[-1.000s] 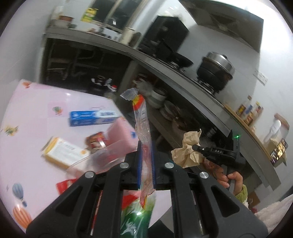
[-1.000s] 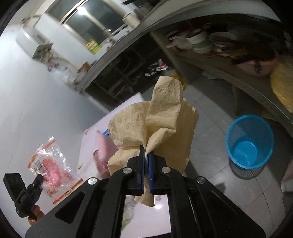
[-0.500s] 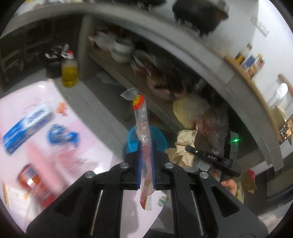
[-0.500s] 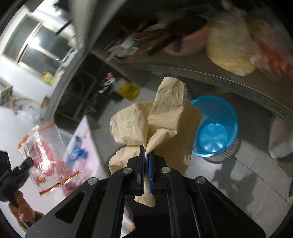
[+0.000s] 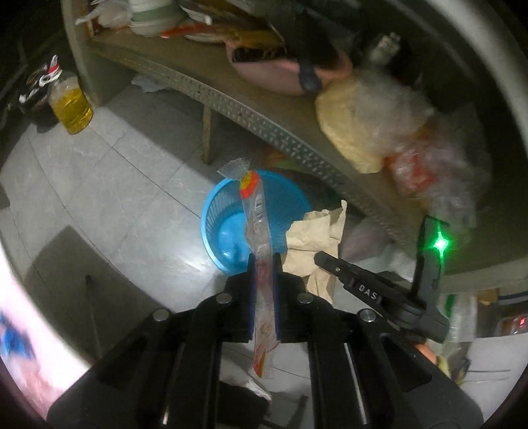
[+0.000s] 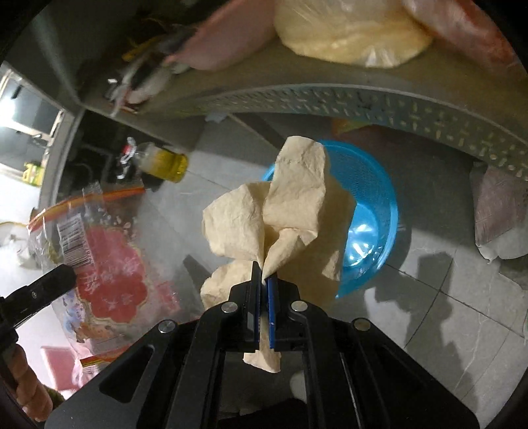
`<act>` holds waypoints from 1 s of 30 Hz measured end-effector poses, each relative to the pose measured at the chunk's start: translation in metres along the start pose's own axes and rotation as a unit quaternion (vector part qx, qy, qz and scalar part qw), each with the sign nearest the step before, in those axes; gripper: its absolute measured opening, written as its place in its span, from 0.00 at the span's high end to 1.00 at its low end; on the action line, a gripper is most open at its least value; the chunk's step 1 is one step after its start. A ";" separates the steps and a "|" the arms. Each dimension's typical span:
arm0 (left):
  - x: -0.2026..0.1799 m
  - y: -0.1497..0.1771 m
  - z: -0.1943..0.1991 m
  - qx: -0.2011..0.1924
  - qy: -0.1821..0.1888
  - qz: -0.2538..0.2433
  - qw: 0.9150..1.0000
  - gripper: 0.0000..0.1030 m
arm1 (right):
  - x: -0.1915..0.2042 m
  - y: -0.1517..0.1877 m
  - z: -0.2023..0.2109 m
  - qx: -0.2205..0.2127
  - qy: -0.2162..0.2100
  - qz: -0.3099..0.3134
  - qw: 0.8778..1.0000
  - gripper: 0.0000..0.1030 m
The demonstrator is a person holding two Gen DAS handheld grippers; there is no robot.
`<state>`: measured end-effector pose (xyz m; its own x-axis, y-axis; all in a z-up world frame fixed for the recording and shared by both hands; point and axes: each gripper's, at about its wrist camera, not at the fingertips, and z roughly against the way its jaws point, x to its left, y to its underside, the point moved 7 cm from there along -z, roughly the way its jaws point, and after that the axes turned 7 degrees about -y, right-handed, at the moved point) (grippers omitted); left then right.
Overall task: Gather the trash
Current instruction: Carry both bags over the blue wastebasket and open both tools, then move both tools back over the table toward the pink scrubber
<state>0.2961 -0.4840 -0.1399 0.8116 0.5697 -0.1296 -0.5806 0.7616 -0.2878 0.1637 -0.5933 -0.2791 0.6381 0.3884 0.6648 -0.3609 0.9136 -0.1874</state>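
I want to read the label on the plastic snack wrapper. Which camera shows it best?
The right wrist view: the wrapper faces the camera flat, with its barcode and red print showing. The left wrist view sees the wrapper edge-on, a thin strip pinched in the left tongs.

A home kitchen, seen low down by a tiled floor (image 5: 109, 184). A perforated metal shelf (image 5: 264, 125) carries stacked bowls (image 5: 148, 19), a pink basin (image 5: 274, 72) and bagged food (image 5: 363, 125). A bottle of yellow cooking oil (image 5: 71, 109) and a blue plastic basket (image 5: 231, 227) stand on the floor.
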 end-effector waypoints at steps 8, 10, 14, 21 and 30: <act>-0.008 -0.036 -0.074 0.019 -0.031 0.000 0.999 0.50 | -0.040 -0.039 -0.055 0.001 0.028 -0.014 1.000 0.82; -0.006 -0.039 -0.082 0.014 -0.035 0.015 0.999 0.46 | -0.052 -0.042 -0.070 0.012 0.038 -0.023 0.999 0.60; -0.005 -0.036 -0.081 0.019 -0.018 0.038 0.999 0.42 | -0.062 -0.046 -0.074 0.001 0.065 -0.010 0.998 0.50; -0.001 -0.029 -0.040 -0.009 0.001 0.049 0.999 0.39 | -0.057 -0.042 -0.053 -0.024 0.069 0.009 0.997 0.49; 0.002 0.014 0.102 -0.136 0.018 -0.009 0.991 0.33 | -0.033 -0.009 0.021 -0.053 0.099 0.085 0.990 0.44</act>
<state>0.2829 -0.4408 -0.0476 0.8260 0.5422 -0.1538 -0.5311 0.6575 -0.5345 0.1317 -0.6164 -0.2841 0.6990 0.5442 0.4640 -0.4085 0.8364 -0.3656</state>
